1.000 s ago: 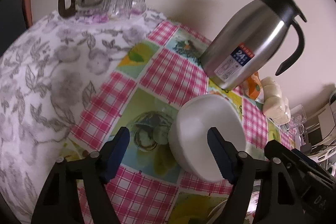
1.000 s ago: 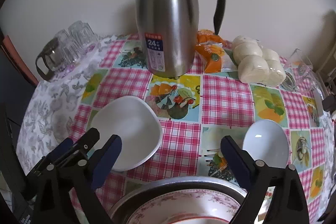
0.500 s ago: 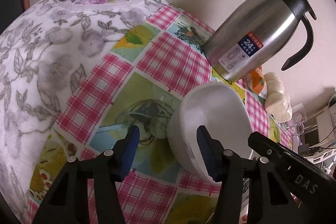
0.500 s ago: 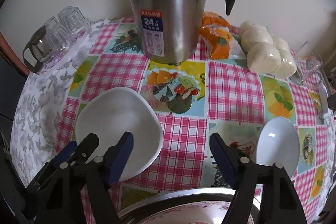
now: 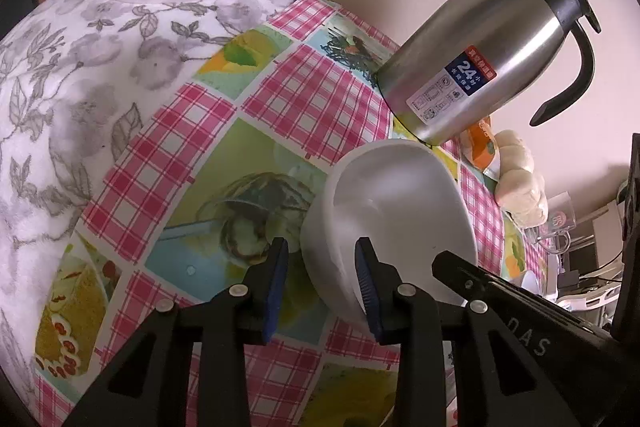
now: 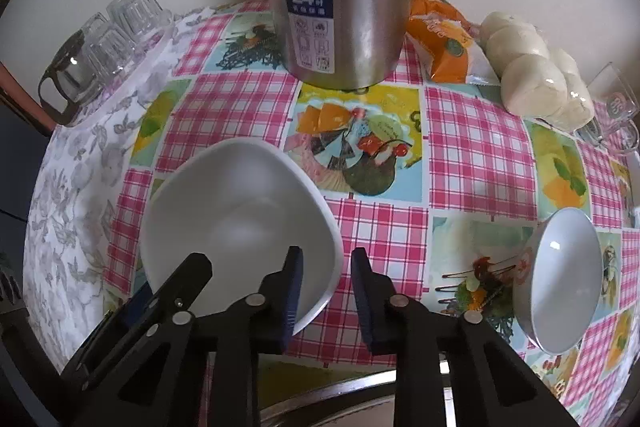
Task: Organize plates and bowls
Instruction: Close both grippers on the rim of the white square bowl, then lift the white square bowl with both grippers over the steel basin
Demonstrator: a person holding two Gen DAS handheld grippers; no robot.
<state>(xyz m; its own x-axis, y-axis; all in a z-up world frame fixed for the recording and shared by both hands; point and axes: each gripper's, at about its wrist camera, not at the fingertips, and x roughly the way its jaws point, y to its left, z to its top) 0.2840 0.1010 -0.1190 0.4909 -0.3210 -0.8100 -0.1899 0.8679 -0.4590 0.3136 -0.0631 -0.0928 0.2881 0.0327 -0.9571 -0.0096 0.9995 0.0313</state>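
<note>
**Left wrist view and right wrist view: both grippers straddle the white bowl's rim**

Left wrist view shows my left gripper [image 5: 322,283] astride the near wall of the white bowl [image 5: 400,203]: one blue pad is outside, the other inside, and the jaws are closing with the wall between them, not yet pinched. My right gripper's black finger [image 5: 476,275] pokes in over the bowl's far edge, with "DAS" moulded on its body. Only this view gives the flask [image 5: 480,67] whole, lid and handle included.

Right wrist view shows my right gripper [image 6: 326,291] on the opposite rim of that bowl [image 6: 236,219], jaws closing, rim between the pads with a gap on the outer side. Only here do I see a second, smaller bowl [image 6: 560,279] tilted at the right, and a metal rim [image 6: 340,393] at the bottom edge. Buns [image 6: 536,67], an orange packet [image 6: 440,39] and glasses [image 6: 120,23] sit at the back of the checked cloth [image 6: 476,155].

The flask label reads "24"; its smaller characters are too small for me to read.
</note>
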